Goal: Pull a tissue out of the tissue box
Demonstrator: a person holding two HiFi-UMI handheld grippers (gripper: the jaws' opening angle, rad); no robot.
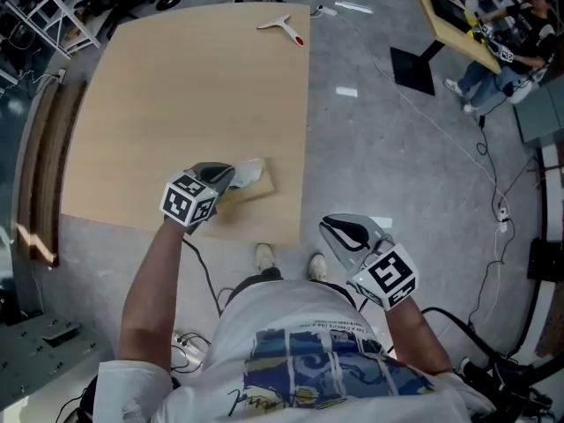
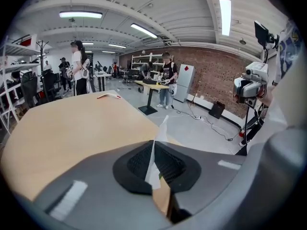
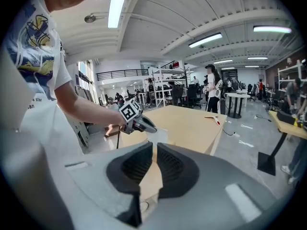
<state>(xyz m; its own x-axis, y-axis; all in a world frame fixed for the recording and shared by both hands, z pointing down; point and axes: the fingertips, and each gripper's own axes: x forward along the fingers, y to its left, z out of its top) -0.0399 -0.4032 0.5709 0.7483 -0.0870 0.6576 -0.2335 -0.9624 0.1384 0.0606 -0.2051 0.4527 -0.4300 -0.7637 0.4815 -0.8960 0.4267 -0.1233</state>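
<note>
A tan tissue box [image 1: 261, 186] lies near the front edge of the wooden table [image 1: 176, 95]. My left gripper [image 1: 227, 179] hovers just left of the box and is shut on a white tissue [image 1: 250, 173] drawn up from it. In the left gripper view the thin tissue [image 2: 154, 159] stands pinched between the black pads and pokes out past them. The right gripper view shows that gripper [image 3: 144, 124] with the tissue [image 3: 157, 135] hanging at its tip. My right gripper [image 1: 328, 228] is off the table's right corner, over the floor, its jaws together and empty.
A white scraper with a red end [image 1: 284, 26] lies at the table's far edge. The person's shoes [image 1: 264, 256] stand on the grey floor below the front edge. Cables [image 1: 493, 174] and another desk [image 1: 454, 20] with people are to the right.
</note>
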